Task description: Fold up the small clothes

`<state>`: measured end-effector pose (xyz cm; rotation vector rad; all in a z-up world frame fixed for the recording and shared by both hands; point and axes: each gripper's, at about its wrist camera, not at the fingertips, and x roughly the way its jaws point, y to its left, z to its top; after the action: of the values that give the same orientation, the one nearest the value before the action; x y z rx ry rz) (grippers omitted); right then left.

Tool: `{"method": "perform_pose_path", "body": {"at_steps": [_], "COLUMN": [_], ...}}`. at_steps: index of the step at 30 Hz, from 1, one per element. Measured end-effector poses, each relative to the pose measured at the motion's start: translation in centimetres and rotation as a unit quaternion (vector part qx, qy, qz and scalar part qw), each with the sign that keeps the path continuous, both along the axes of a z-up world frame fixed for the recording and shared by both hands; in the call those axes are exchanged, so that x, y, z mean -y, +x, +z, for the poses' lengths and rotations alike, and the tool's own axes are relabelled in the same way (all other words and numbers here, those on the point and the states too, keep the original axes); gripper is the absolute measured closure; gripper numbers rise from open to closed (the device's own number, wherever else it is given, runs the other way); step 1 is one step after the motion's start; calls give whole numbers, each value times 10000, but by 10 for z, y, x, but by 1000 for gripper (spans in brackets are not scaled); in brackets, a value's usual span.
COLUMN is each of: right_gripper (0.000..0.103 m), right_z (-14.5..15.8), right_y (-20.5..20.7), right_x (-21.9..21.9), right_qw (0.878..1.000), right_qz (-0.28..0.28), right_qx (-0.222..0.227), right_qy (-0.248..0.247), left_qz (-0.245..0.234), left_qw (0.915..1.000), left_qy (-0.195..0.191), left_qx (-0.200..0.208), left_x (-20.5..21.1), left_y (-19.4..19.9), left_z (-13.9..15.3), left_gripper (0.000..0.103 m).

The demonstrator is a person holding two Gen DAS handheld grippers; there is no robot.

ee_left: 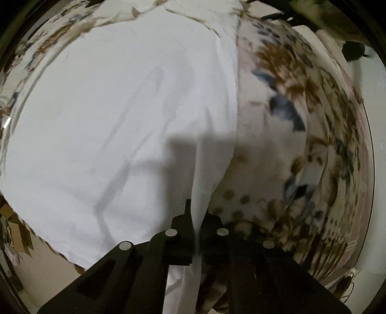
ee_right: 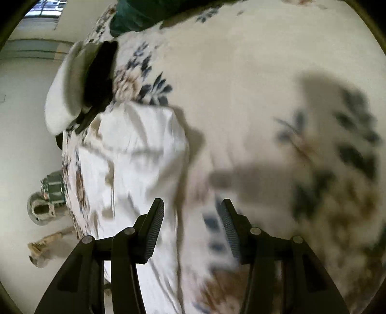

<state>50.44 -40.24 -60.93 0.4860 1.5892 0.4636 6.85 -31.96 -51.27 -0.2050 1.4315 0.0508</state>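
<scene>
A white garment [ee_left: 115,125] lies spread on a floral bedspread [ee_left: 301,116] and fills most of the left wrist view. My left gripper [ee_left: 198,217] is shut on a fold at the garment's right edge, and the cloth runs up between the fingers. In the right wrist view the same white garment [ee_right: 135,154] lies crumpled at the left of the bedspread [ee_right: 253,72]. My right gripper [ee_right: 191,205] is open and empty, hovering above the garment's right edge and the bedspread.
A dark green cloth [ee_right: 137,14] lies at the far end of the bed. A white and black folded pile [ee_right: 82,82] sits at the bed's left edge. Beyond that edge is pale floor with a small metal object [ee_right: 45,203].
</scene>
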Motion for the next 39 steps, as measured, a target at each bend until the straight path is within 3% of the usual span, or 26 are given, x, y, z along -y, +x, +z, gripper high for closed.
{"method": "perform_pose_path", "body": {"at_steps": [4, 5, 6, 8, 12, 16, 19, 23, 26, 30, 34, 39], "right_gripper": [53, 65, 86, 94, 96, 97, 97, 97, 97, 97, 97, 97], "right_z": [-30, -31, -32, -33, -20, 22, 57, 92, 108, 108, 85, 45], "right_y": [25, 27, 28, 28, 24, 21, 24, 32, 38, 42, 45, 47], "right_x": [-29, -36, -43, -52, -57, -68, -91, -136, -198, -286, -375, -441], "right_qw": [9989, 9987, 9991, 9995, 10000, 9991, 9966, 9933, 9891, 9835, 9767, 9654], "right_qz": [-154, -143, -79, -52, -42, 151, 397, 657, 901, 1116, 1254, 1338], "right_qx": [-264, -235, -191, -150, 14, 269, 413, 423, 558, 697, 734, 624], "right_qy": [359, 426, 372, 269, 29, -274, -588, -852, -1019, -1242, -1581, -2148], "left_qz": [274, 330, 387, 470, 576, 855, 1216, 1708, 2019, 2322, 2424, 2424], "left_qw": [9996, 9994, 9992, 9987, 9977, 9943, 9890, 9799, 9732, 9660, 9637, 9600], "left_qy": [-40, -50, -59, -100, -174, -287, -398, -549, -592, -772, -936, -1375], "left_qx": [71, 94, 108, 155, 326, 571, 747, 873, 923, 834, 616, 274], "left_x": [-17, -22, -26, -33, -48, -68, -104, -159, -210, -269, -325, -370], "left_y": [0, 0, 0, -1, -10, -15, -16, -16, -16, -10, -7, -6], "left_z": [13, 16, 18, 23, 41, 71, 92, 99, 94, 68, 32, -5], "left_gripper": [102, 102, 102, 102, 102, 102, 102, 102, 102, 102, 102, 101]}}
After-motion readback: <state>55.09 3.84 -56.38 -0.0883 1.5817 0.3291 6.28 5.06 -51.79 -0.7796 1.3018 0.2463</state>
